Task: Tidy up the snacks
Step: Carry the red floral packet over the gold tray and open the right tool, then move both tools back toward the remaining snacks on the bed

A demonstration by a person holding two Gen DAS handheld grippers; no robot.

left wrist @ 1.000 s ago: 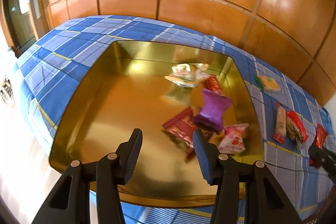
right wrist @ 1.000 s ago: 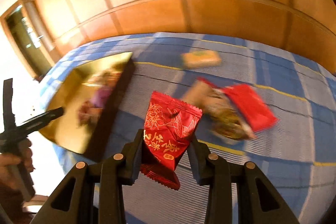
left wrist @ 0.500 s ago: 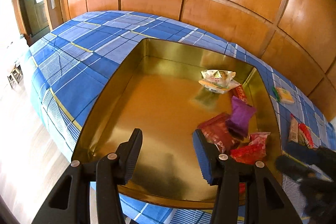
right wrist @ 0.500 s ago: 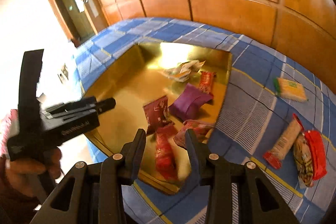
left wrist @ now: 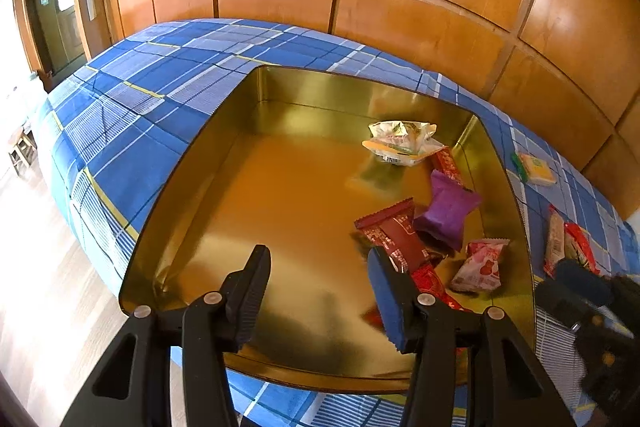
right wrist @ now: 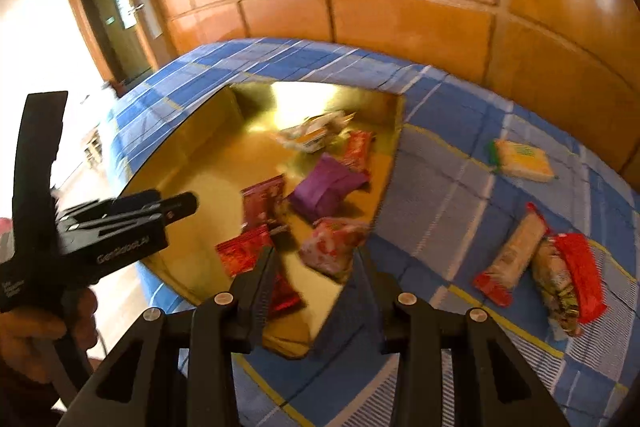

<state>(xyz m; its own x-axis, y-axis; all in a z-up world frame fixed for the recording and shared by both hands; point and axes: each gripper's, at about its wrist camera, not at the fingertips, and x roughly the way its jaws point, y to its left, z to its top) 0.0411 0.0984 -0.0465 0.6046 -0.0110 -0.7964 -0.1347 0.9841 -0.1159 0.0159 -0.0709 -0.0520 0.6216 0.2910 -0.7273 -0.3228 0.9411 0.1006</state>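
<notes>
Six snacks lie in the gold tin (right wrist: 192, 155), bunched toward its right wall; the red packet (right wrist: 248, 251) sits nearest the front rim. Four remain on the bed (right wrist: 440, 187) to the right. Right gripper (right wrist: 316, 267): jaws released, nothing held. Left gripper (left wrist: 318, 291): jaws apart, empty. Risk judged: overlapping red packet (right wrist: 580, 275) and mixed bag (right wrist: 554, 283) could be pinched together. Labels blurred.

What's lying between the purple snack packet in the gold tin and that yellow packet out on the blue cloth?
Only the gold tin's side wall and bare checked cloth lie between the purple packet and the yellow packet, as the right wrist view shows.
</notes>
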